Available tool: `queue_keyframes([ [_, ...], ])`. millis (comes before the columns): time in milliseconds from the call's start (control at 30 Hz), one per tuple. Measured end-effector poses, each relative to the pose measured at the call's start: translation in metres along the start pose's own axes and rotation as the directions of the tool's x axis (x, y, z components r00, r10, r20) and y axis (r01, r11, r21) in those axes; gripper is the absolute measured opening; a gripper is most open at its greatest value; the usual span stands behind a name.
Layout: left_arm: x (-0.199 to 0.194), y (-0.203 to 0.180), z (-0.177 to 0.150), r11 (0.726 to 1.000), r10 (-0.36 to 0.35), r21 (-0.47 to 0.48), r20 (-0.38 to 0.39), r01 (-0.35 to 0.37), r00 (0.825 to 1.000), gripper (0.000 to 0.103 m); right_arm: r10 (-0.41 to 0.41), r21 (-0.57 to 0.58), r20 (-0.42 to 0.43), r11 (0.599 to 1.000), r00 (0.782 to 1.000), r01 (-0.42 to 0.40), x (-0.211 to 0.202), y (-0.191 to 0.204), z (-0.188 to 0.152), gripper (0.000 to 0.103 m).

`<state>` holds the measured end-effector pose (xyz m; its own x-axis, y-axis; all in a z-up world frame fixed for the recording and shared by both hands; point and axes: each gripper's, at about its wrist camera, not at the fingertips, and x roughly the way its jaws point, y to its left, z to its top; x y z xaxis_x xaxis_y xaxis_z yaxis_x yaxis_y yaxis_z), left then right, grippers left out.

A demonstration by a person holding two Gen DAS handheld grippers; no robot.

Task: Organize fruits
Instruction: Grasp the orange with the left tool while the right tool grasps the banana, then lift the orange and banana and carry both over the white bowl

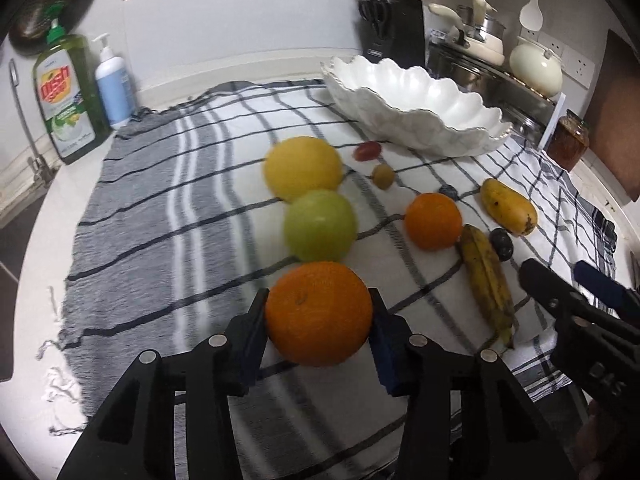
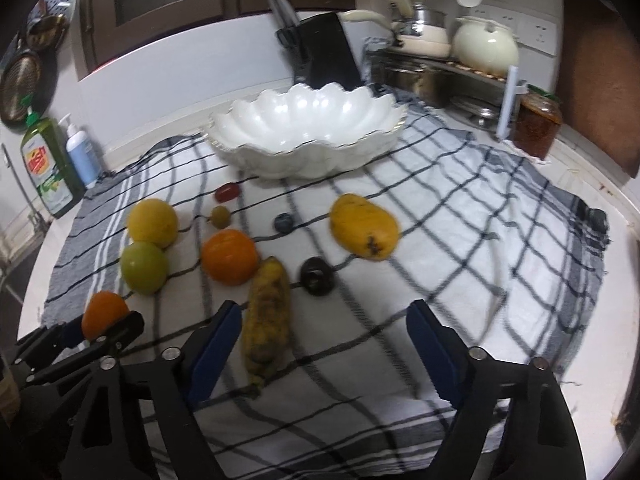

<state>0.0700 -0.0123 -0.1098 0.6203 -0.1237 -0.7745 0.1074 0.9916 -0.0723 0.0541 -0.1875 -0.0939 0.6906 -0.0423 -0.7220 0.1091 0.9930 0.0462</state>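
counter (image 2: 592, 184) | checked cloth (image 2: 440, 216) on it | soap bottles (image 1: 68, 92) beside

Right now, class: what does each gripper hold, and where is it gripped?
Left gripper: large orange, fingers on opposite sides. Right gripper: nothing; open.

The fruits lie on a cloth (image 2: 440, 216) spread over the counter (image 1: 52, 208) — the bowl (image 2: 304, 140) sits behind them. The banana (image 2: 268, 312) lies nearest, the mango (image 2: 364, 226) to its right, the apple (image 2: 144, 266) to its left.
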Motion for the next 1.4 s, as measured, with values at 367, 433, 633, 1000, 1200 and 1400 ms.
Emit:
queue_keyframes([
  [367, -0.01, 0.029, 0.003, 0.999, 0.04, -0.031, 0.037, -0.039, 0.999, 0.045, 0.034, -0.016, -0.059, 0.999, 0.998, -0.035, 0.033, 0.026, -0.006, 0.057],
  [433, -0.01, 0.03, 0.003, 0.999, 0.036, -0.031, 0.036, -0.035, 0.999, 0.045, 0.036, -0.009, -0.069, 0.999, 0.997, -0.037, 0.037, 0.027, -0.008, 0.048],
  [633, -0.009, 0.029, 0.002, 0.999, 0.029, -0.028, 0.031, -0.028, 0.999, 0.045, 0.024, -0.026, -0.061, 0.999, 0.998, -0.025, 0.041, 0.028, -0.011, 0.032],
  [1000, -0.022, 0.026, 0.005, 0.999, 0.025, -0.024, 0.056, -0.024, 0.998, 0.045, 0.044, -0.036, -0.02, 0.998, 0.999, -0.044, 0.022, 0.028, -0.005, 0.031],
  [1200, -0.035, 0.028, 0.012, 0.999, 0.021, -0.027, 0.087, -0.019, 0.996, 0.045, 0.048, -0.042, 0.024, 0.998, 0.999, -0.047, 0.002, 0.03, 0.007, 0.031],
  [1400, -0.052, 0.029, 0.024, 1.0, -0.005, -0.021, 0.122, 0.008, 0.993, 0.045, 0.045, -0.04, 0.064, 0.998, 0.997, -0.042, -0.017, 0.029, 0.021, 0.031],
])
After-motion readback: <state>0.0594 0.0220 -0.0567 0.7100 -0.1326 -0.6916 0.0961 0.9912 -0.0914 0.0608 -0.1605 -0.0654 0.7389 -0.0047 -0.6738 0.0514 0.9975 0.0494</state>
